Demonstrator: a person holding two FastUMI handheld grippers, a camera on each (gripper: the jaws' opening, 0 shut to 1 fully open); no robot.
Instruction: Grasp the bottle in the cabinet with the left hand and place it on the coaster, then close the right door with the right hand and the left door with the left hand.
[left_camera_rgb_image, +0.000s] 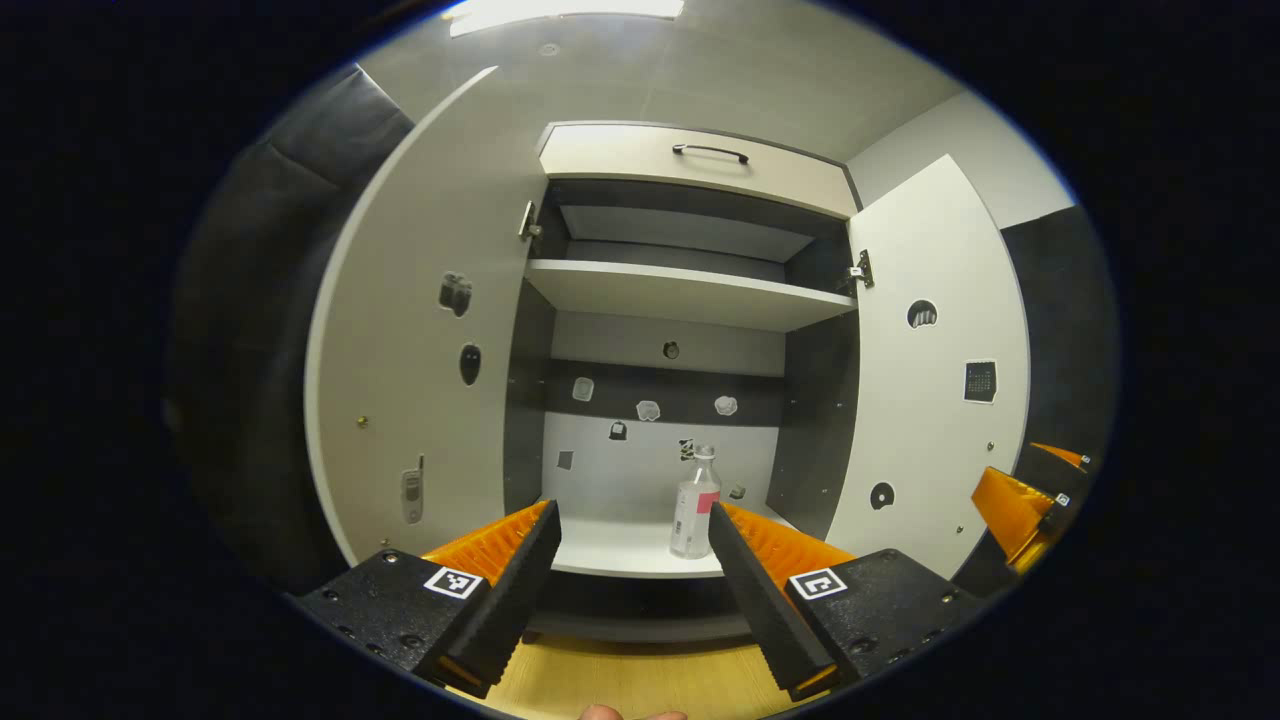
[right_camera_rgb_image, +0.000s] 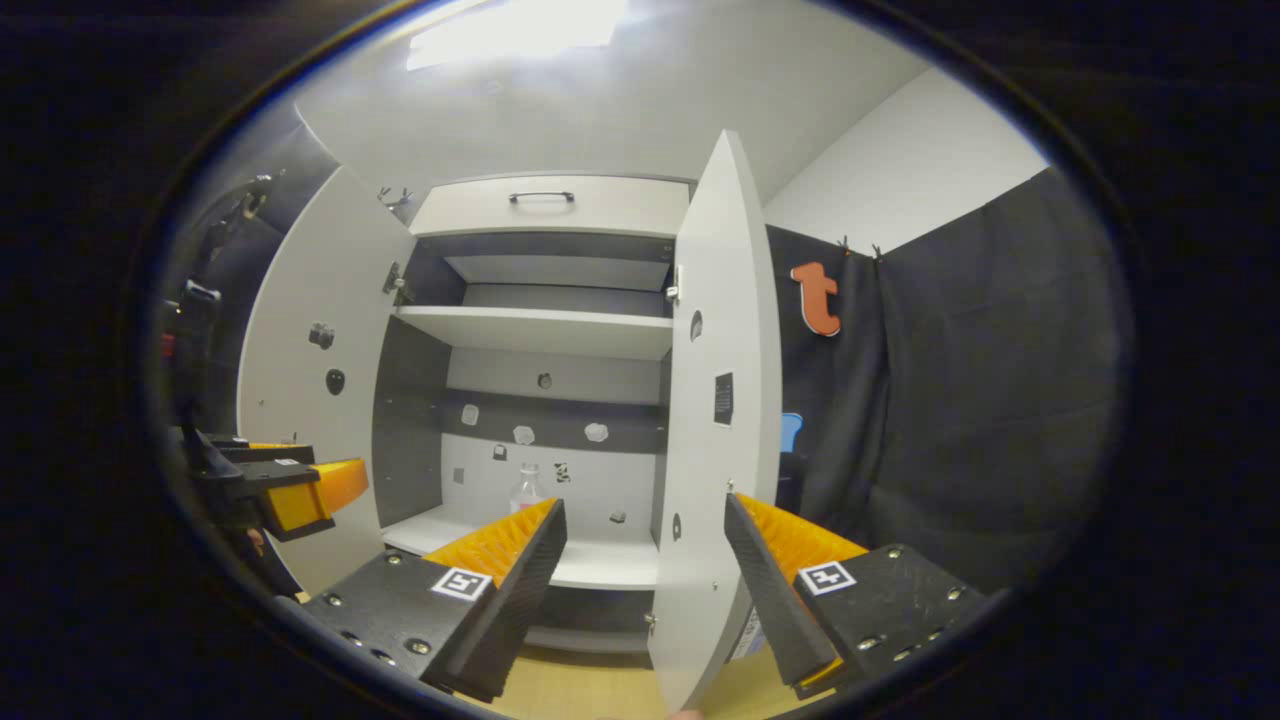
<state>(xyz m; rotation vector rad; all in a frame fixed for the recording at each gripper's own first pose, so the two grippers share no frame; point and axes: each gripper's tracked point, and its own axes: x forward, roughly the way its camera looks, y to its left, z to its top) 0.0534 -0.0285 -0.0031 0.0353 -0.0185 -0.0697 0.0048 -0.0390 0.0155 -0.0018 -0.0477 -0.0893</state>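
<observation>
- The left gripper (left_camera_rgb_image: 632, 535) has its fingers spread wide and holds nothing; it points straight into the open cabinet, and the bottle stands ahead of it, a little toward its right finger.
- The clear plastic bottle with a pale cap and a pink-and-white label (left_camera_rgb_image: 695, 505) stands upright on the white lower shelf (left_camera_rgb_image: 620, 550) of the cabinet, near the front edge. Its long axis is vertical, so I judge the fingers can close on its sides without turning.
- The left gripper is the nearer one to the bottle; it must go forward and slightly to its right.
- The right gripper (right_camera_rgb_image: 645, 550) is also wide apart and empty. It sits to the right of the bottle, with the edge of the white right door (right_camera_rgb_image: 720, 400) between its fingers.
- Beside the bottle nothing stands on the shelf; behind it, small stickers lie on the back wall (left_camera_rgb_image: 650, 470).
- Above the bottle runs a white upper shelf (left_camera_rgb_image: 690, 295), and higher still a drawer front with a dark handle (left_camera_rgb_image: 710, 152).
- The white left door (left_camera_rgb_image: 420, 350) is swung open, left of the bottle, well clear of the path.
- I cannot see the coaster.
</observation>
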